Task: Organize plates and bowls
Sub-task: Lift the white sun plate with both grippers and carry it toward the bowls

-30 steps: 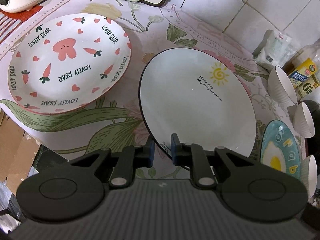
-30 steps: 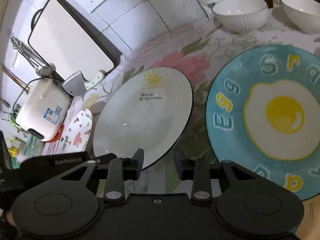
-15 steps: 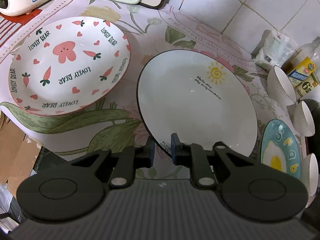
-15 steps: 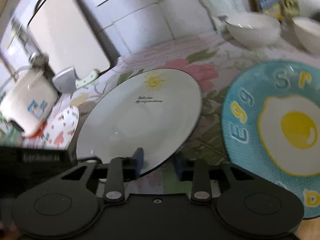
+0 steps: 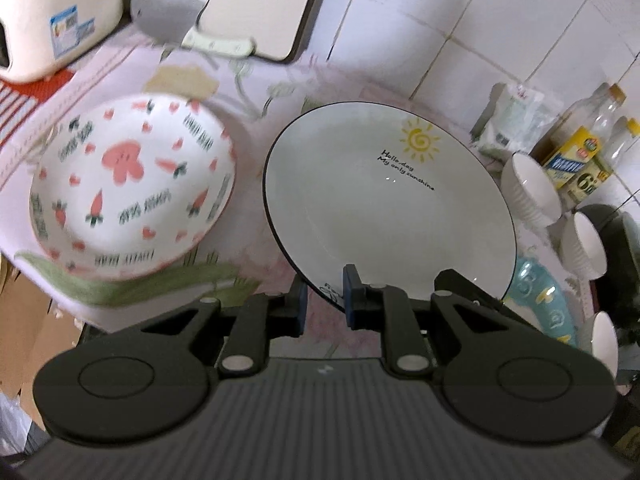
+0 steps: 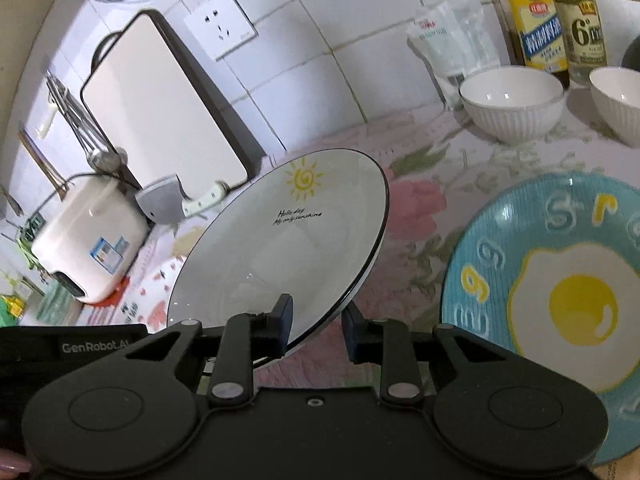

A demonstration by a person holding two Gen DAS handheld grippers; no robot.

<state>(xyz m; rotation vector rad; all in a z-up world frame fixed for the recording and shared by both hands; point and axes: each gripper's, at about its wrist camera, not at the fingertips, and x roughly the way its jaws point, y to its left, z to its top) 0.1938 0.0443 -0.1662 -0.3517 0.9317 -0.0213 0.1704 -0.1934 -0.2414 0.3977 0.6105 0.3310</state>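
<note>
Tilting with its sun-printed rim raised, the sunshine plate is pinched by both grippers' fingers

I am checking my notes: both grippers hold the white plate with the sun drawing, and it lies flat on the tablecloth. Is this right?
Not quite. Both the left gripper and the right gripper do hold the sun plate, but it is tilted, its far edge raised off the tablecloth. The right wrist view shows this.

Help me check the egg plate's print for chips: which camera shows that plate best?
The right wrist view: the egg plate fills its right side, yolk and letters sharp. The left wrist view shows only a blurred sliver behind the sun plate.
</note>
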